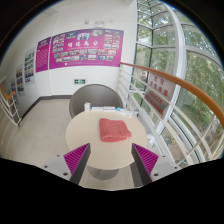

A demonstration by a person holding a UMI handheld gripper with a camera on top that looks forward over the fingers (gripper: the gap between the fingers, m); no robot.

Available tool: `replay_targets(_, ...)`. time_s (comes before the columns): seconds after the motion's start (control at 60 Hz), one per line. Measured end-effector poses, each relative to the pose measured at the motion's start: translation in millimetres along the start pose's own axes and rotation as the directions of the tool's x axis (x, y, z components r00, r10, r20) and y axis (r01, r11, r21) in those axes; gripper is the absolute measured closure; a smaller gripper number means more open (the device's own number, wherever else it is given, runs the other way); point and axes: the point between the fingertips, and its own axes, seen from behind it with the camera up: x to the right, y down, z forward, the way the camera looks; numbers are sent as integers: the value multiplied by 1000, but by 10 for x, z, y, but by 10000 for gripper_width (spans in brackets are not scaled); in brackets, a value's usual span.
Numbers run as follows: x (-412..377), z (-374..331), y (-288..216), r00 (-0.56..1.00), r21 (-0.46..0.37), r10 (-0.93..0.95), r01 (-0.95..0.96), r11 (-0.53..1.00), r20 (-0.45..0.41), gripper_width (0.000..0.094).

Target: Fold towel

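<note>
A red towel (114, 129) lies bunched in a rough folded heap on a round white table (85, 131), near the table's middle. My gripper (111, 158) is held back from the table, above its near edge, with the towel beyond the fingertips. Both fingers (78, 155) stand wide apart, their magenta pads facing inward, and nothing is between them.
A second round grey table (92, 96) stands behind the white one. A wall with pink posters (85, 47) closes the far side. A curved wooden handrail (170, 80) and tall windows run along the right. Pale floor spreads to the left.
</note>
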Motion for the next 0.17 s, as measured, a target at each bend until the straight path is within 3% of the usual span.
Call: replay_targets(0.167,-34,-227,-7,1000,20,28,-28,999,2,82)
